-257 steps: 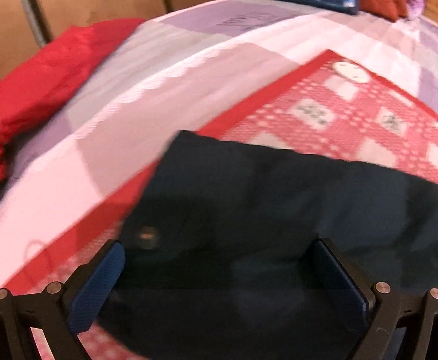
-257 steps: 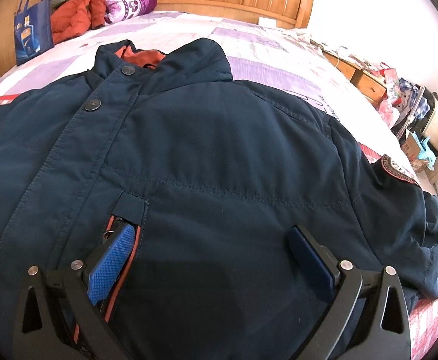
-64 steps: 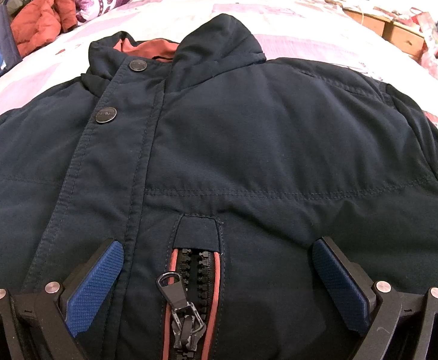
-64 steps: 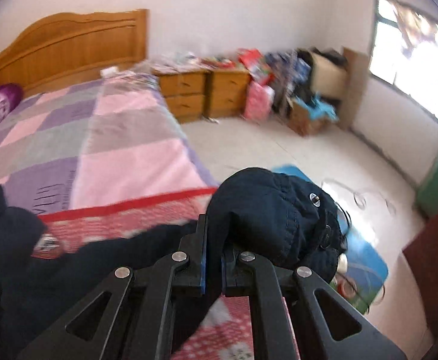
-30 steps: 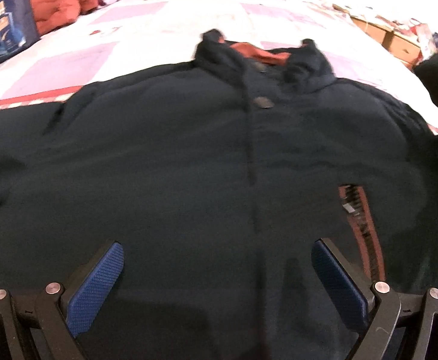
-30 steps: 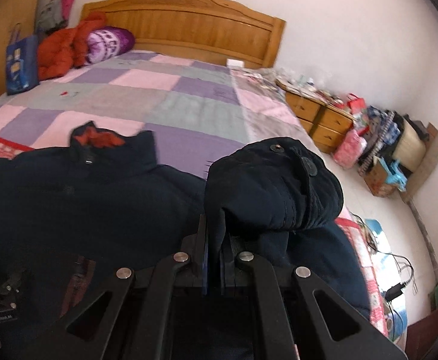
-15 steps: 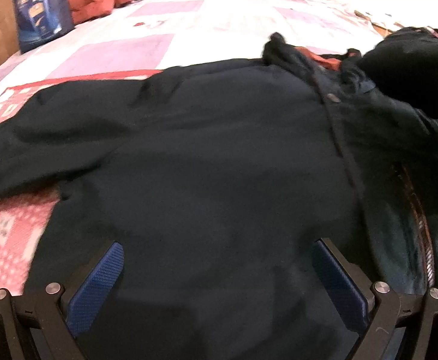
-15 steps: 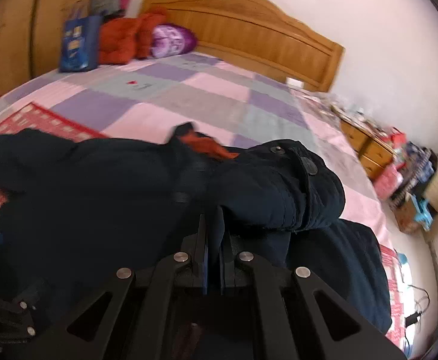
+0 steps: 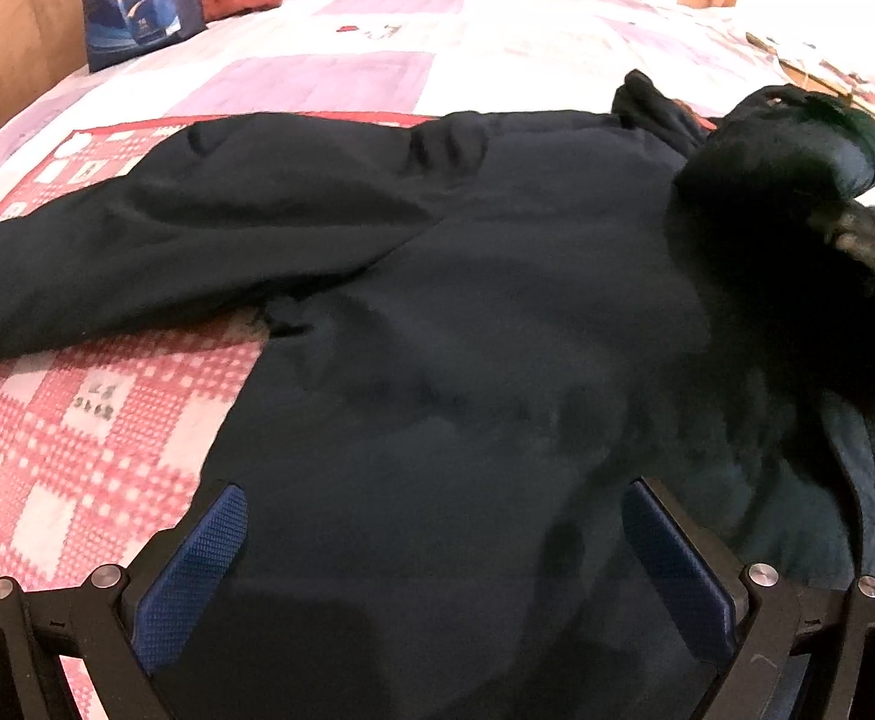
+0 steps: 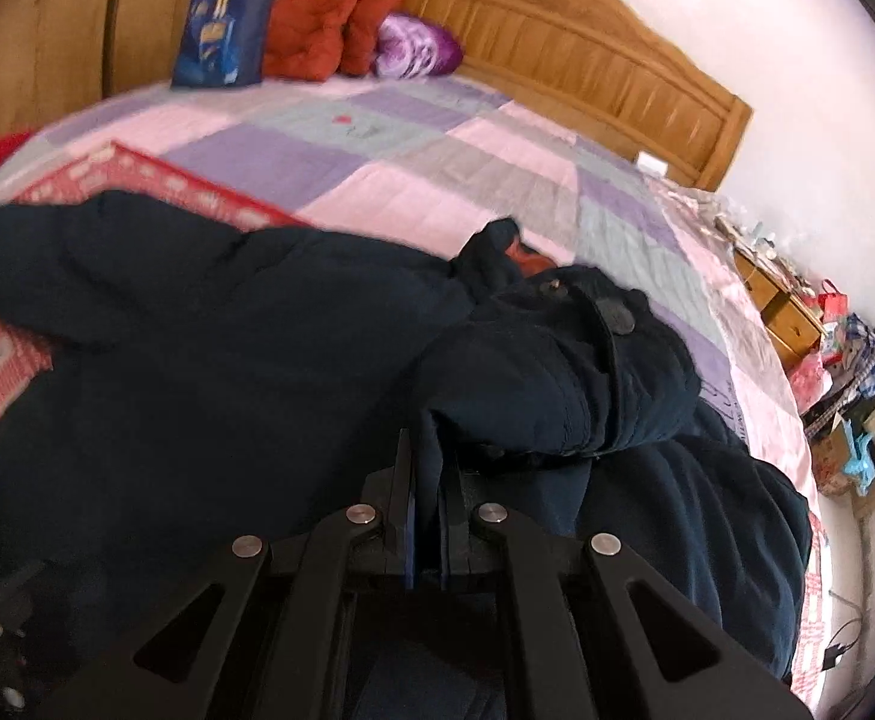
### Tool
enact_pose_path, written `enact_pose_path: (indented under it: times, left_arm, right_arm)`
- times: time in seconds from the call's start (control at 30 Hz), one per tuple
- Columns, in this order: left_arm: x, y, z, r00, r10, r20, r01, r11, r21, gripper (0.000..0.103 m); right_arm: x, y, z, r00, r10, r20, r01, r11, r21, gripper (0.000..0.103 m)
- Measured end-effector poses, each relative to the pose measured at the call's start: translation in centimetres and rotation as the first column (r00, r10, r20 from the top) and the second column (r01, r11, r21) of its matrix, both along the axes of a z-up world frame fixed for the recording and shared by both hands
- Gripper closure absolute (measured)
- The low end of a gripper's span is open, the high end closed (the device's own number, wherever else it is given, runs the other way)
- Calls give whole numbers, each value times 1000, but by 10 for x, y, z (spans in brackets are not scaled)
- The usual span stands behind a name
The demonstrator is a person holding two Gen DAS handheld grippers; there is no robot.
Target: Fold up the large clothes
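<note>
A dark navy jacket lies front up on the bed, its left sleeve stretched out over a red checked cloth. My left gripper is open and empty, low over the jacket's lower body. My right gripper is shut on the cuff of the jacket's right sleeve and holds it bunched above the chest, near the collar. That raised sleeve also shows in the left wrist view at the right.
The bed has a pink and purple patchwork cover and a wooden headboard. A blue bag, a red garment and a purple pillow sit near the headboard. Wooden drawers and clutter stand at the right.
My right gripper has carried the sleeve cuff leftward over the jacket's chest. My left gripper has shifted left, so the left sleeve and red cloth now show.
</note>
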State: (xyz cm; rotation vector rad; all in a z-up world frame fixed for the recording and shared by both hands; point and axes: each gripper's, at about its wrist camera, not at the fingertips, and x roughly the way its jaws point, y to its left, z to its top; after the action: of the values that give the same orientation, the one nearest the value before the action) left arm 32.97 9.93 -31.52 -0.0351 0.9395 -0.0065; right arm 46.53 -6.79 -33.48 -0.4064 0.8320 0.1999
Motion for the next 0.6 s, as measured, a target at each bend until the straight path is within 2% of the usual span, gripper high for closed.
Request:
enact_pose_path:
  times: [0.1, 0.17, 0.27, 0.3, 0.37, 0.4, 0.5, 0.6]
  left_arm:
    - [0, 4, -2, 1000, 2, -12, -2, 1000, -7, 0]
    - [0, 5, -1, 1000, 2, -9, -2, 1000, -8, 0]
    - [-1, 5, -1, 1000, 1, -9, -1, 1000, -7, 0]
    - [-1, 6, -2, 1000, 1, -10, -1, 1000, -6, 0]
    - [-1, 7, -3, 1000, 4, -15, -4, 1000, -7, 0]
    - [-2, 8, -3, 1000, 7, -17, -7, 1000, -9, 0]
    - [-3, 11, -5, 999, 20, -29, -21, 1000, -16, 0]
    - [-3, 14, -5, 999, 28, -33, -29, 999, -14, 0]
  right_arm:
    - [-3, 16, -28, 995, 65, -81, -76, 988, -136, 91]
    - [-9, 29, -45, 987, 94, -131, -122, 967, -224, 81]
    - [-25, 44, -55, 984, 137, -112, -165, 936, -312, 67]
    - [-31, 47, -54, 983, 153, -101, -178, 933, -313, 62]
    - [-42, 49, -48, 980, 175, -98, -196, 943, -268, 38]
    - [-49, 50, -46, 976, 199, -86, -215, 941, -261, 34]
    - [-75, 55, -37, 949, 310, -51, -313, 916, -251, 29]
    - [-80, 40, -24, 958, 285, -17, -282, 935, -215, 27]
